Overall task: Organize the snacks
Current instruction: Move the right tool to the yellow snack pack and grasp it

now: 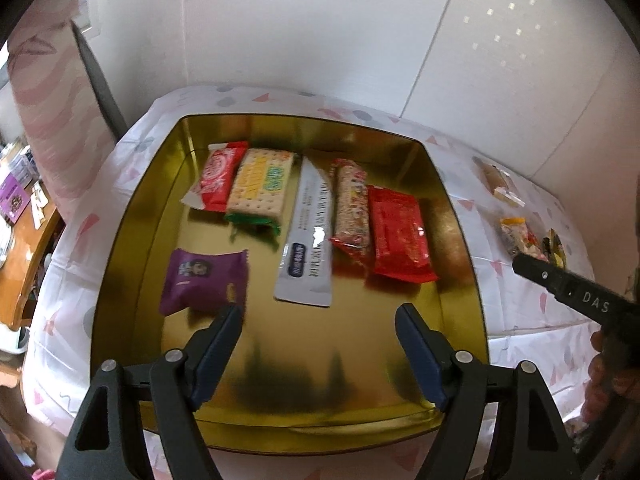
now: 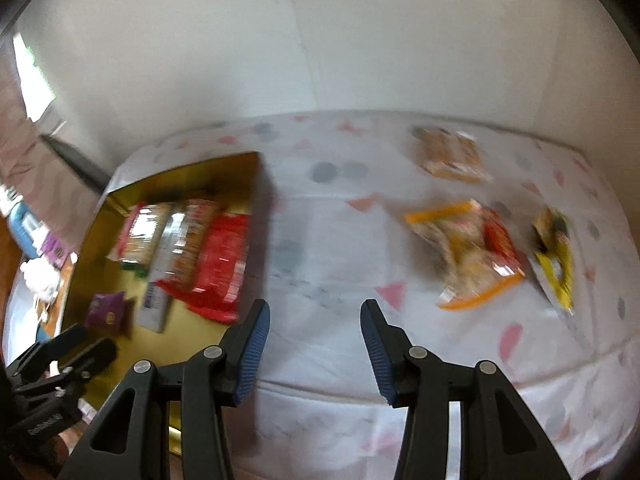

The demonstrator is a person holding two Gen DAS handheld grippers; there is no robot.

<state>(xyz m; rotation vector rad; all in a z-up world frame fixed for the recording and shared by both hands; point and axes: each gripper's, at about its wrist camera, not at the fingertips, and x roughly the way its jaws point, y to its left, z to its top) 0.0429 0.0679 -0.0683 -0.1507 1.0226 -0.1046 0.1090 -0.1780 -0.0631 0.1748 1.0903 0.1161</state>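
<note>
Nearest the left wrist camera, the left gripper (image 1: 318, 316) hangs over the near part of a gold tin (image 1: 120, 240), its jaws spread wide with nothing between them; its left finger tip sits just beside a purple packet (image 1: 202, 280) that lies in the tin's near-left area. Along the tin's far side runs a row of snacks: a red-and-white packet (image 1: 218, 180) at the left, a cracker pack (image 1: 262, 188) touching it, a long white sachet (image 1: 308, 236) in the middle, a speckled bar (image 1: 351, 204), and a red packet (image 1: 398, 236) at the right, partly overlapping the bar's edge. The tin stands on a table under a white cloth (image 1: 520, 312) with pink and grey shapes.

In the right wrist view, which is blurred, the right gripper (image 2: 315, 320) is over bare cloth (image 2: 320, 260) just right of the tin's right wall (image 2: 262, 208), jaws partly apart and empty. Three snacks lie loose on the cloth towards the table's right edge: an orange-brown bag (image 2: 450, 156) farthest back, an orange-edged bag (image 2: 466, 252) nearer, and a yellow-and-black packet (image 2: 554, 256) just to its right.
</note>
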